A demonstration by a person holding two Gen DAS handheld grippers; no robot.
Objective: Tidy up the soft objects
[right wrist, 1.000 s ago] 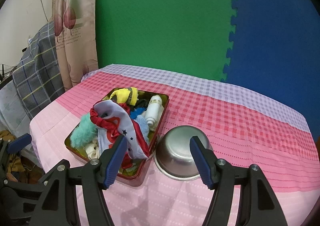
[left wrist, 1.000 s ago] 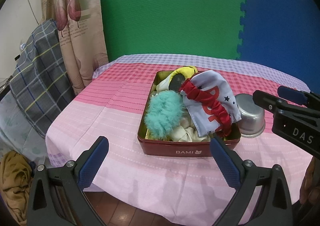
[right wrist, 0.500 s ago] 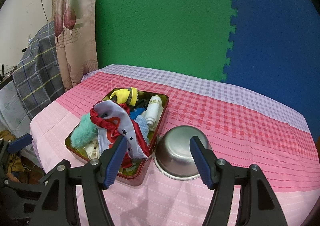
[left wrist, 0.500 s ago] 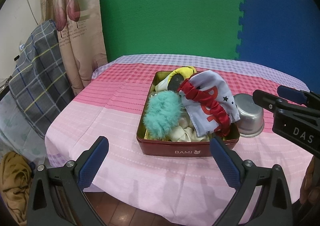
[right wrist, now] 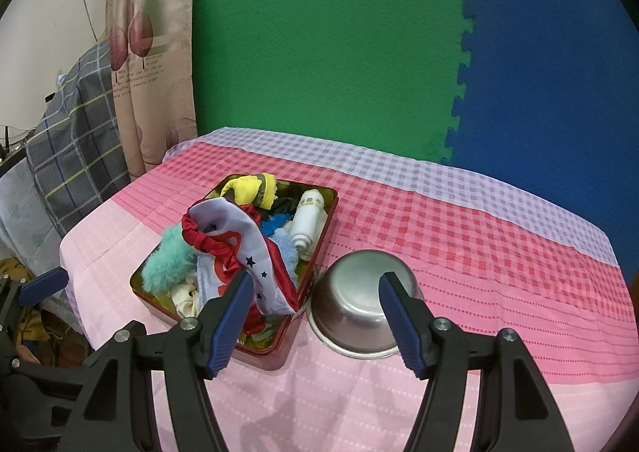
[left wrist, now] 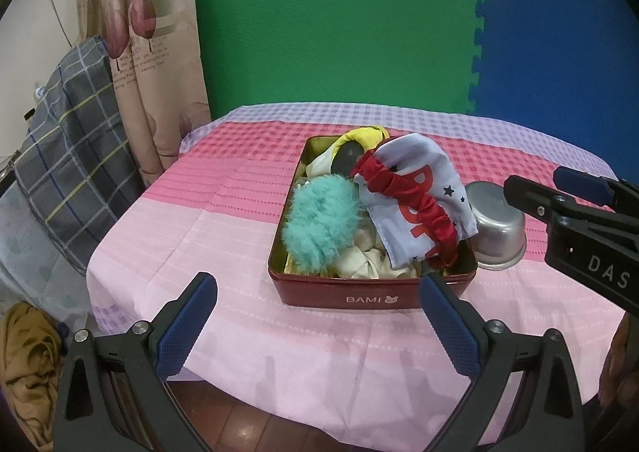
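Green foam mats (left wrist: 335, 20) and blue foam mats (left wrist: 559, 24) interlock across the back wall. At the left of the frame hangs a beige floral curtain (left wrist: 139, 32) beside a plaid cloth (left wrist: 68, 132). Dark wood floor (left wrist: 239, 420) shows at the bottom.

Glossy red metal tin (left wrist: 373, 294) w/ gold-shiny inside; fluffy teal fur pom (left wrist: 319, 228), satiny red ruched scrunchie (left wrist: 415, 204) on smooth pale printed cloth (left wrist: 423, 168). Dull brushed steel bowl (right wrist: 359, 316). Matt woven pink checked tablecloth (right wrist: 459, 252). Grippers' blue finger pads (left wrist: 183, 328) finely textured, rubbery-looking
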